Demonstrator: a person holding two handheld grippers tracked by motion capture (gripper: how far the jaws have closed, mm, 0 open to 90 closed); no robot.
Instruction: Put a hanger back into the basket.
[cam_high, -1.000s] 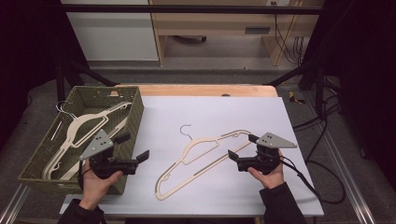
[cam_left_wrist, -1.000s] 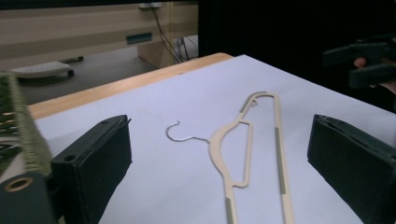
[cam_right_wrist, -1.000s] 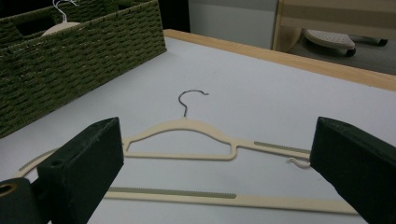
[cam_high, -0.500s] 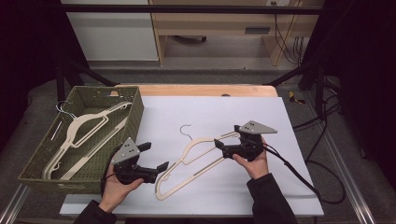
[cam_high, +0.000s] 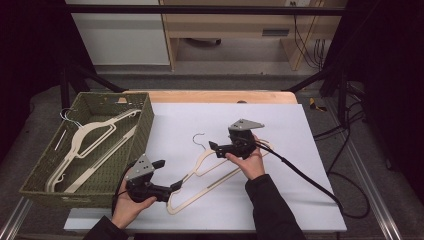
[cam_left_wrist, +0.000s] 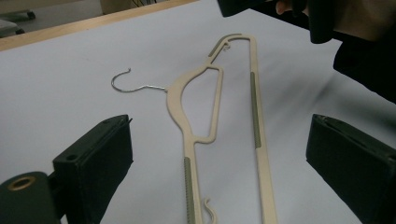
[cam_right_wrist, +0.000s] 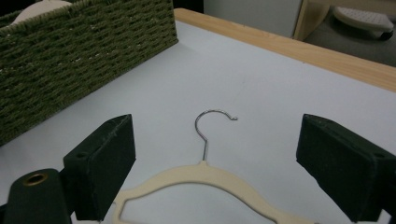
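At nine o'clock on the table a green woven basket is seen, with cream hangers already lying inside it. Toward seven o'clock the left gripper is held low, jaws spread wide and empty, with the lower end of the loose cream hanger just ahead of them; in the left gripper view the hanger's two arms run up between the jaws. At the table's centre this hanger lies flat on the white sheet, its wire hook pointing toward eleven o'clock. The right gripper is poised at the hanger's neck; its jaws have just been closing a little yet are spread, with nothing pinched, the hook and neck lying ahead between them.

The flat, thin plastic could be missed by jaws closed too high, or pushed across the smooth sheet. If only one end is gripped, the hanger may swing and slip. On the way to the basket the wire hook could be caught on the woven rim or tangled with the hangers inside.
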